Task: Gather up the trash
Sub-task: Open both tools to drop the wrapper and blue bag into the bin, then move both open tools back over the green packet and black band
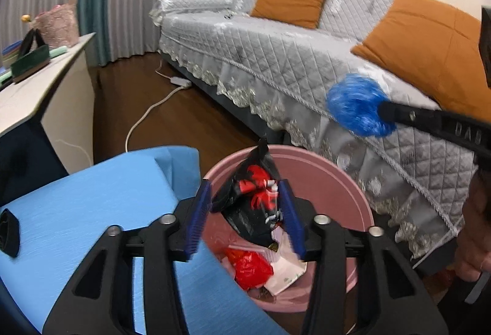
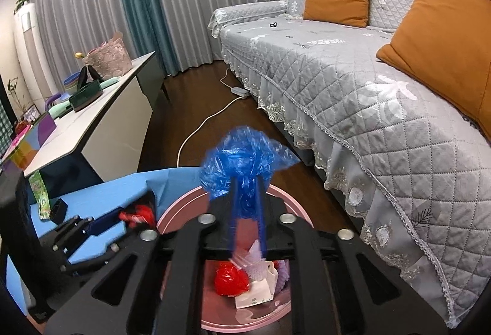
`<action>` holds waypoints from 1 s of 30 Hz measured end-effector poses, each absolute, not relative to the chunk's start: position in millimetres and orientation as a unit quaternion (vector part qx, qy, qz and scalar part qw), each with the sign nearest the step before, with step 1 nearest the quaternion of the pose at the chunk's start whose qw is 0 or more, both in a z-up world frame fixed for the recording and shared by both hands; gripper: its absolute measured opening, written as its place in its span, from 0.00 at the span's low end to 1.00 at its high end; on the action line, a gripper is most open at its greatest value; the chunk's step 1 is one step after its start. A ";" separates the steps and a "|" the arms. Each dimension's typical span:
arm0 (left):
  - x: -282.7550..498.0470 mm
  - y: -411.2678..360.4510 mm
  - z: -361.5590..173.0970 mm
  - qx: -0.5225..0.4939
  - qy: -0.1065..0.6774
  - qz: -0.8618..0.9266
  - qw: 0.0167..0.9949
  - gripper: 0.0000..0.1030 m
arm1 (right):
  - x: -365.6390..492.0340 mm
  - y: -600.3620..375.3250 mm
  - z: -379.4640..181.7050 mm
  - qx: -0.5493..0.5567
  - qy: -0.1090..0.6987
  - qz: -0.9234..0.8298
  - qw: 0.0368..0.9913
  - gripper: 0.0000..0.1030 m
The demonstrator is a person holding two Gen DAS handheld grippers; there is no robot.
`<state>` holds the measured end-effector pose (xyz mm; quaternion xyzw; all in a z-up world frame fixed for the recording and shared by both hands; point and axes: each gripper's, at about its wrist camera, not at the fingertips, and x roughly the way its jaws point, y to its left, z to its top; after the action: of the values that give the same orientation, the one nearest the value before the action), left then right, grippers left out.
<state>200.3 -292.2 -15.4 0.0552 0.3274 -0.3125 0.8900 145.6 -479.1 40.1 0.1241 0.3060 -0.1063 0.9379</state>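
1. Wrapper [image 1: 254, 200], black and red, hangs between the left tool's [image 1: 245, 218] spread pads over the pink bin [image 1: 346, 200]; whether they touch it I cannot tell.
2. Right tool [image 2: 247, 212] pinches a crumpled blue bag [image 2: 242, 163] above that bin.
3. Red and white trash [image 1: 260, 270] lies inside.

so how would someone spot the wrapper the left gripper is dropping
Start at the grey quilted sofa; on the floor in front of it stands a round pink trash bin. Above its rim, between the left gripper's blue pads, is the black-and-red snack wrapper. The all-red plastic bag and white paper lie lower, inside the bin.
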 end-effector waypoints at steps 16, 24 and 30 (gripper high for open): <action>161.9 -200.0 28.2 0.057 0.286 -0.268 0.918 0.52 | 147.3 -439.9 50.9 0.123 0.301 -0.073 0.943 0.37; 153.3 -133.4 49.9 0.062 0.268 -0.242 0.930 0.30 | 145.1 -401.1 59.4 0.097 0.298 -0.050 0.948 0.50; 155.3 -74.8 50.2 0.047 0.264 -0.207 0.941 0.20 | 145.3 -378.4 59.6 0.080 0.294 -0.041 0.952 0.50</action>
<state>155.3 -74.8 50.2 0.0473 0.2640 -0.2074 0.9408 145.3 -378.4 59.6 0.0803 0.2940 -0.0410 0.9516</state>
